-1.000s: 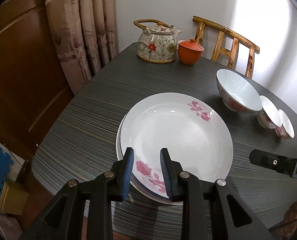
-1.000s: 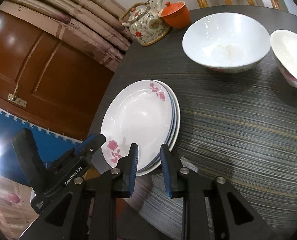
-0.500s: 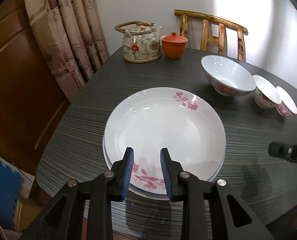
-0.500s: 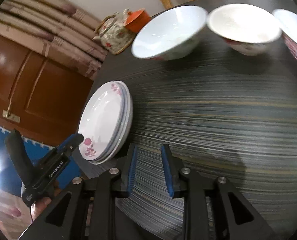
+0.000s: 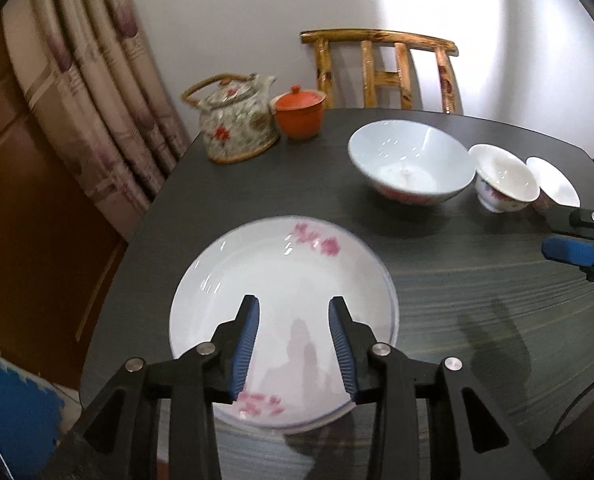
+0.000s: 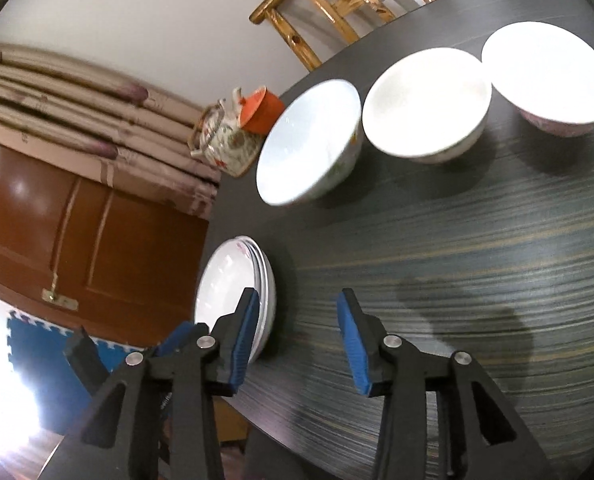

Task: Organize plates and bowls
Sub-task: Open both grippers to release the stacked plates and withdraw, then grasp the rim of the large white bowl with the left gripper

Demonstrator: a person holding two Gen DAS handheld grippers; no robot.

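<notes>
Jaws of both the left gripper [image 5: 294, 344] and right gripper [image 6: 296, 340] have just been opening, nothing between them. Plates [image 5: 281, 280] already sit stacked near the tabletop [image 6: 477, 248] edge; large bowl [image 6: 309, 148] and two small bowls [image 6: 427, 104] stand unnested, probably next.

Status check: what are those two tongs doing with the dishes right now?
Both tongs, left and right, just opening, empty. Plates stacked; three bowls unstacked. Nothing in the way.
</notes>
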